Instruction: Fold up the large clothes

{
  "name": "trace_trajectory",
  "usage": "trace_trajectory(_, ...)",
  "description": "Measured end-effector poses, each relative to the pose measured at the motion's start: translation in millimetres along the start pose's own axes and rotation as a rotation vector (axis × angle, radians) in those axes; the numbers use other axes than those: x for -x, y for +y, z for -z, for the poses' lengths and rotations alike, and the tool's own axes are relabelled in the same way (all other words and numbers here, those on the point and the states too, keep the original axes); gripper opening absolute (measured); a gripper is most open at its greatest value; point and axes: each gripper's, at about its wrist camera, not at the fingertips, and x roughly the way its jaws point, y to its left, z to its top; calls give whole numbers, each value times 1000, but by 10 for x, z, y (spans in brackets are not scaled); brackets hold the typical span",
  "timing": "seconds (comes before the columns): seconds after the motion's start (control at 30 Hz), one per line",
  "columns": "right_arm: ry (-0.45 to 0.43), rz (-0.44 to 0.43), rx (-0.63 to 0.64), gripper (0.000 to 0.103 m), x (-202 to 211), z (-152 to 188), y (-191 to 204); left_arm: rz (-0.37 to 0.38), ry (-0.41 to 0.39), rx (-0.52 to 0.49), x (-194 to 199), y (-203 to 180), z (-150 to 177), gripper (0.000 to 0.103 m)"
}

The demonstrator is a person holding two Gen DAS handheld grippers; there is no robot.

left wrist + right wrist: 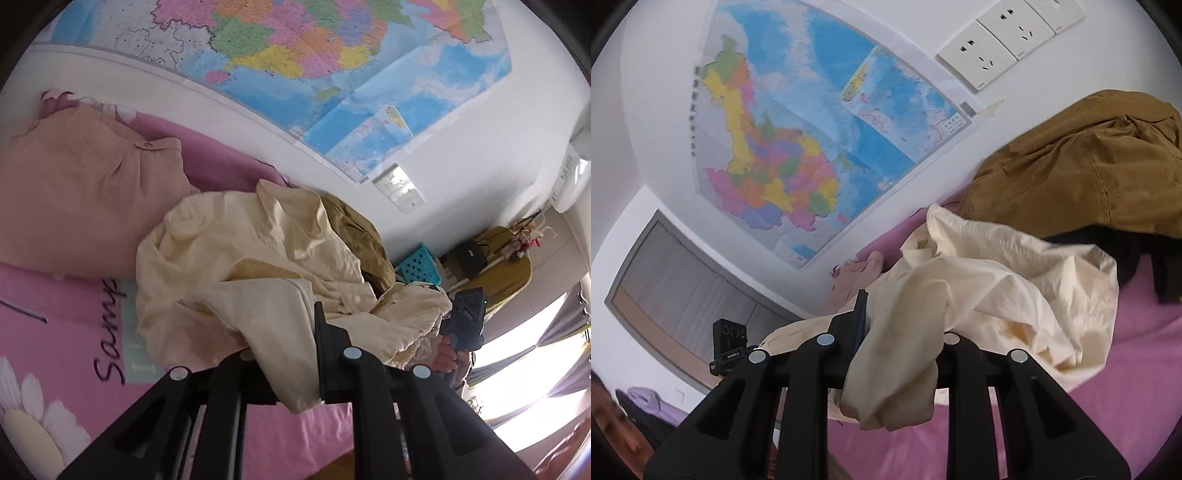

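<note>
A crumpled cream garment (251, 254) lies bunched on the pink bed and hangs between both grippers. My left gripper (284, 354) is shut on a fold of it, with cloth draped over the fingers. My right gripper (897, 343) is shut on another part of the same cream garment (997, 291), and a bunch of cloth hangs down in front of it. The right gripper and the hand holding it show in the left wrist view (465, 317). The left gripper's camera unit shows in the right wrist view (729, 343).
A folded peach garment (81, 188) lies on the pink bedsheet (55, 332) to the left. A brown jacket (1082, 162) is piled by the wall. A map (798, 122) and sockets (997, 48) are on the wall. A blue basket (419, 266) stands beyond the bed.
</note>
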Motion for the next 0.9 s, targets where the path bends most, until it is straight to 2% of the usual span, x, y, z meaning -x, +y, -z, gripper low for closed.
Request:
trace_trajectory(0.17, 8, 29, -47, 23, -222, -218, -126, -33, 9, 31, -153, 58, -283, 13)
trace_trajectory(0.3, 17, 60, -95, 24, -402, -358, -271, -96, 4, 33, -311, 66, -473, 14)
trace_trajectory(0.57, 37, 111, -155, 25, -684, -549, -540, -145, 30, 103, -659, 263, -830, 14)
trace_trajectory(0.9, 51, 149, -198, 29, -891, -662, -733, -237, 52, 98, -986, 401, -1045, 14)
